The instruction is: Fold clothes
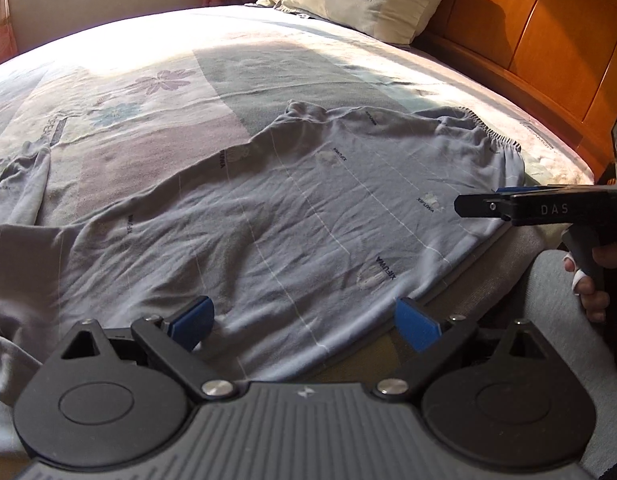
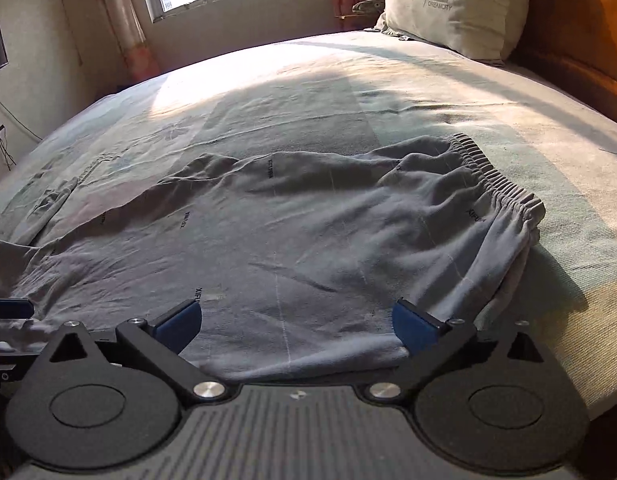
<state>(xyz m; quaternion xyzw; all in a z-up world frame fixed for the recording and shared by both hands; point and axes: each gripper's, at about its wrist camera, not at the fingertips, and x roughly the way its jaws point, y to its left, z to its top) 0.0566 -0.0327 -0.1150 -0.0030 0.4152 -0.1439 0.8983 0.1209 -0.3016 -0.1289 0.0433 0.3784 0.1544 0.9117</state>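
1. Far left: a trouser leg [image 1: 24,188] trailing off across the bed sheet [image 1: 156,92], lying crooked, so likely needing to be drawn in line before any fold
2. Left gripper [image 1: 304,320]: jaws spread wide, gripping nothing, poised over the near hem of the grey trousers [image 1: 292,208], probably to bracket that edge
3. Middle: trousers spread fairly flat on the bed, creased; fits cloth laid out for folding, or smoothed between folds
4. Right gripper [image 2: 298,322]: likewise wide and empty, low over the near edge beside the elastic waistband [image 2: 496,176], perhaps since the gathered band gives firm purchase
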